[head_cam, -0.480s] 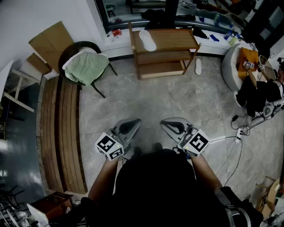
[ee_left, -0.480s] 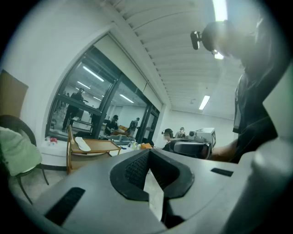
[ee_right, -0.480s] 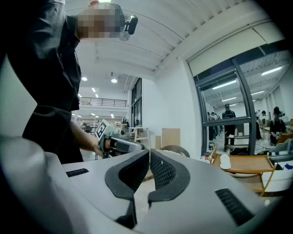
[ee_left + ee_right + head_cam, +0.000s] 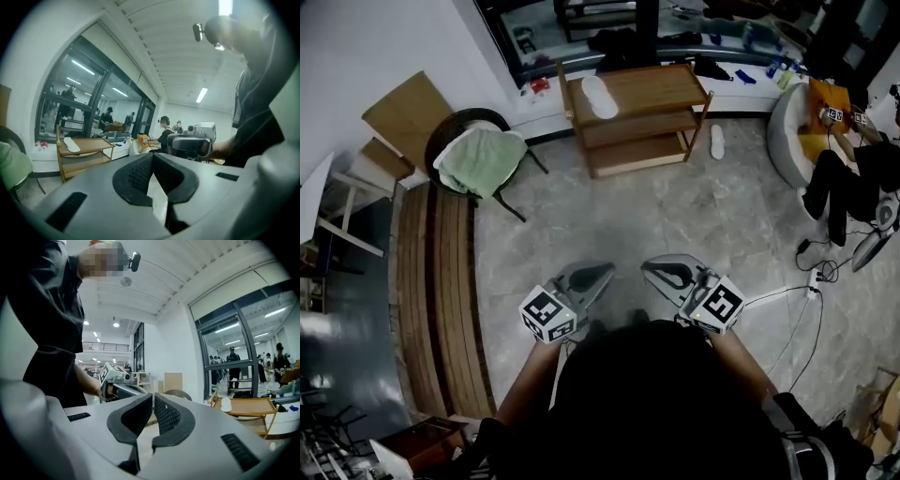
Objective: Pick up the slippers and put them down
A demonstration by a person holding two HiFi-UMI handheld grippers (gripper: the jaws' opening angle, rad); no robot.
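One white slipper (image 4: 600, 97) lies on the top of the wooden shelf (image 4: 675, 86), well ahead of you, and both gripper views catch it too. The second slipper (image 4: 718, 142) is on the floor (image 4: 675, 216) just beside the shelf's right leg; I can only make it out in the head view. Your left gripper (image 4: 600, 274) and right gripper (image 4: 656, 270) both have their fingers together, with nothing between them. Your torso (image 4: 656, 403) hides the floor right under you.

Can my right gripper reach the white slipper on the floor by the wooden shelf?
Probably not yet: the right gripper, shut, is near your body and the slipper lies far across the floor. Nothing blocks the way.
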